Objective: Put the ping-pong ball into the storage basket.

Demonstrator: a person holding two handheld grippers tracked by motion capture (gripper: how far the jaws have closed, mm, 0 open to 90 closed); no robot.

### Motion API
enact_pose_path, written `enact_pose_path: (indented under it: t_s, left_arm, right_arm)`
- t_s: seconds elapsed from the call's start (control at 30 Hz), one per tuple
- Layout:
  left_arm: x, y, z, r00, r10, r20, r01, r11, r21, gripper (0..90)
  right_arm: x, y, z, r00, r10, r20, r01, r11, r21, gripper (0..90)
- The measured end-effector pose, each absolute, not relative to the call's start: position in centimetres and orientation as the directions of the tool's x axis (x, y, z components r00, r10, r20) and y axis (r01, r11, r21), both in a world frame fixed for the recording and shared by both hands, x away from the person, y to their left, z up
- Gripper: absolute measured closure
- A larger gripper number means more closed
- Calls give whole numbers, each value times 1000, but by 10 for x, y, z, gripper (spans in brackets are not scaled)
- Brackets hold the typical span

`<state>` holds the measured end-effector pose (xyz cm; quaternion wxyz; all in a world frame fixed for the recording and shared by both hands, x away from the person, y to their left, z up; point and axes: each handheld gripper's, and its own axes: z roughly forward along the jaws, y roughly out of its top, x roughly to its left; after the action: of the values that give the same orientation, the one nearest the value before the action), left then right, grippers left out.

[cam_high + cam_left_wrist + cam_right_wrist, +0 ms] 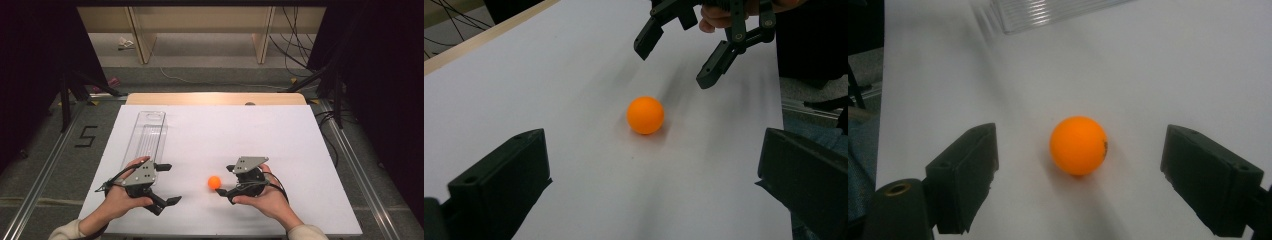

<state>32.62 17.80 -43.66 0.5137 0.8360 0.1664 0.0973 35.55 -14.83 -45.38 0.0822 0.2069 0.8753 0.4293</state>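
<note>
You have one orange ball [214,182] in front of you, small, round and smooth, like a table-tennis ball. It rests on the white table sheet, in the near half and close to the middle. In your right gripper view the ball [1078,145] shows a small dark mark on its side. Nothing touches it, and it casts a soft shadow underneath.

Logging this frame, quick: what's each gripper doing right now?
Left gripper: open, holding nothing.
Right gripper: open, beside the orange ball, not gripping it.
</note>
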Motion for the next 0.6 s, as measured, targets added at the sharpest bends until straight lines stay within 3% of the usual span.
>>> enact_pose_path:
  t_s: [0.6]
  left_arm:
    - [326,177,-437,928,374,-6,176,-422,890,0]
  right_arm:
    - [359,-145,-455,-901,433,35,293,547,784,164]
